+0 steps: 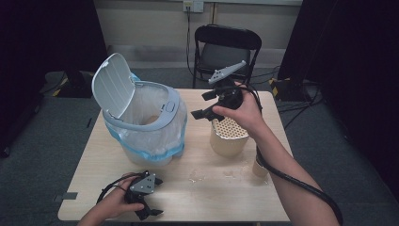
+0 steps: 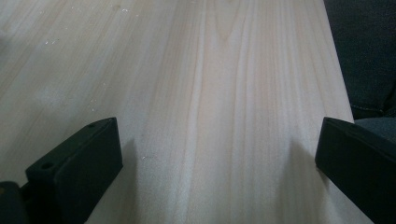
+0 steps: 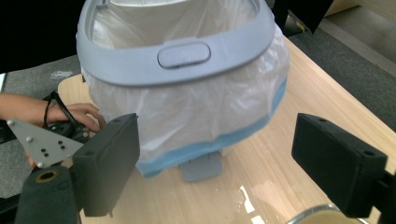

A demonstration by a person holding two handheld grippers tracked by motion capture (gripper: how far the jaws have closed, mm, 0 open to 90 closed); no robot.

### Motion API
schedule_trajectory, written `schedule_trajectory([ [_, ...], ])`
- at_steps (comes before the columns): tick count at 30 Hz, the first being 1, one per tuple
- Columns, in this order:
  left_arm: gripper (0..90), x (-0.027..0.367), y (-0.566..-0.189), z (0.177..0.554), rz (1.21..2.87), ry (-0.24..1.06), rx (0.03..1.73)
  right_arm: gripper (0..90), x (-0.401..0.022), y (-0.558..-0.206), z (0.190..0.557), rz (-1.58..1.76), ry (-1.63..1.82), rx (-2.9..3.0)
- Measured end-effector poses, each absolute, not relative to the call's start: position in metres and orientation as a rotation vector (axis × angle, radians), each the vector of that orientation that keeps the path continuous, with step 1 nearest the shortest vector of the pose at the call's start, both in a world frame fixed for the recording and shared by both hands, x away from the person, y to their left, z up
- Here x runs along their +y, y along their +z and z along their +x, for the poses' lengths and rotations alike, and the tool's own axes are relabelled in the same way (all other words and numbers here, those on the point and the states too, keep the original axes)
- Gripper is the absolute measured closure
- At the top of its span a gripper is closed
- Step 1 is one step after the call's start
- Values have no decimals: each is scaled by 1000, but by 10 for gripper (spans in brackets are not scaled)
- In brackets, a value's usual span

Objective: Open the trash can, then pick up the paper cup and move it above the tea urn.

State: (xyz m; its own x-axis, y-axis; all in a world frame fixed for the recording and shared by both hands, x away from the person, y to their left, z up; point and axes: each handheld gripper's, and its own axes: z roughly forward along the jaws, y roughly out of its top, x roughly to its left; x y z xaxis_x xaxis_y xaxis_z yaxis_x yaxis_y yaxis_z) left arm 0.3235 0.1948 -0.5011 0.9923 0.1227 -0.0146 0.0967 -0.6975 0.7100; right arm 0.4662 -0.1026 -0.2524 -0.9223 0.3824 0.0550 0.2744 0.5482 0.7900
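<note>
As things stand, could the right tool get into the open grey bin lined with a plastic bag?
Probably yes: the right tool hangs open beside the bin, whose white lid is flipped up, with nothing between.

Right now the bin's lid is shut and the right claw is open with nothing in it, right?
Not quite. The bin has its lid flipped up and open, as the high view shows, with the bag's inside in sight. The rest holds: the right claw is open with nothing in it.
</note>
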Motion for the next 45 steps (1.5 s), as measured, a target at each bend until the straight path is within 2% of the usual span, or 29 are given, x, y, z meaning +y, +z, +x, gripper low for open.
schedule_trajectory([
  [24, 0, 195, -501, 323, 2343, 40, 151, 147, -148, -283, 448, 587, 1295, 2637],
  [45, 0, 195, -501, 323, 2352, 48, 153, 148, -212, -313, 431, 715, 1301, 2581],
])
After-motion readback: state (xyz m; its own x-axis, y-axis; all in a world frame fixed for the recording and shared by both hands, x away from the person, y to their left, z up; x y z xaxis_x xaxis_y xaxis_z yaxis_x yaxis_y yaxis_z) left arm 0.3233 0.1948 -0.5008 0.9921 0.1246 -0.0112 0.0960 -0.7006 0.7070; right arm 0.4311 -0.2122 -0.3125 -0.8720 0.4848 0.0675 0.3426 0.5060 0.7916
